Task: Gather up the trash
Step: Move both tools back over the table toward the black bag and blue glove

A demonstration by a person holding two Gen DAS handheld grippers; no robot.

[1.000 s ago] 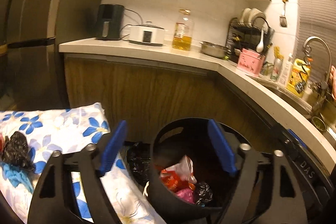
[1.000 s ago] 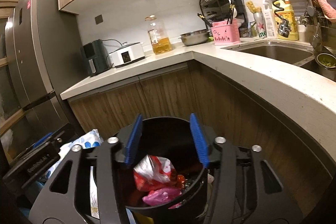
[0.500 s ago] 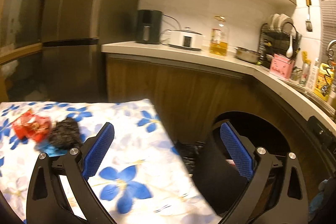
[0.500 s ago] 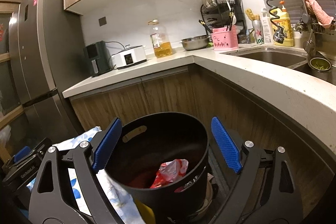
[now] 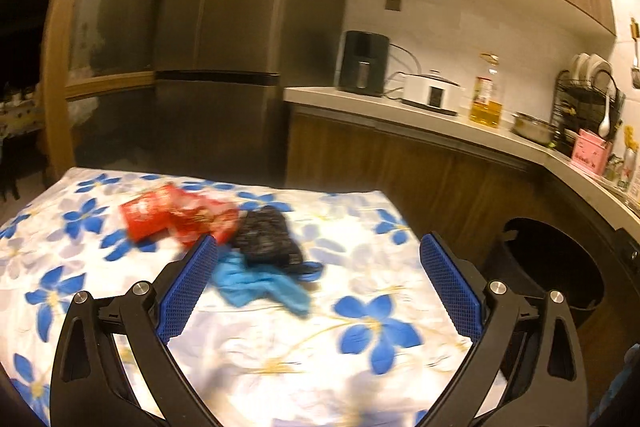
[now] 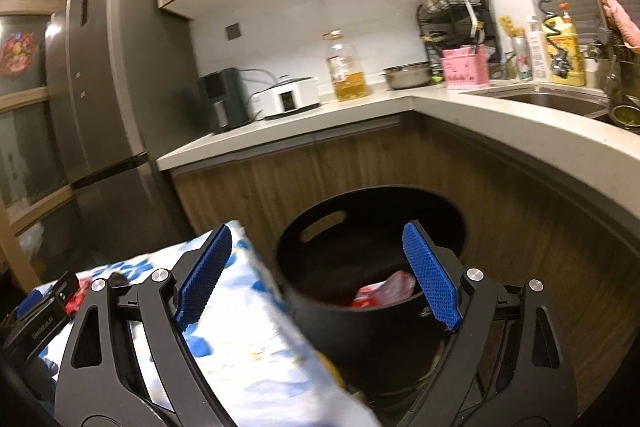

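Your left gripper (image 5: 316, 273) hangs over the table with the flowered cloth (image 5: 360, 347), its blue pads spread wide and gripping nothing; the jaws have just been opening. Ahead of it, between the two fingers in the left wrist view, three bits of trash lie close together on the cloth: a crumpled red wrapper (image 5: 176, 217) farthest back and to the left, a black crumpled bag (image 5: 266, 241) touching its right side, and a blue scrap (image 5: 260, 283) just in front of the black one. The left pad (image 5: 186, 293) appears next to the blue scrap, but whether it touches it you cannot tell from the blur.

Your right gripper (image 6: 316, 277) has also just been opening and stands wide, with nothing held. It looks toward the black bin (image 6: 360, 327) that stands on the floor beside the table's corner, below the curved countertop (image 6: 520, 147). Inside the bin you can see a red and white wrapper (image 6: 384, 293) lying low against the near wall. The cloth's corner (image 6: 240, 307) sits under your right gripper's left finger, and the bin's rim shows between the two pads. At the far left edge of that view, the body of your left gripper shows over the cloth
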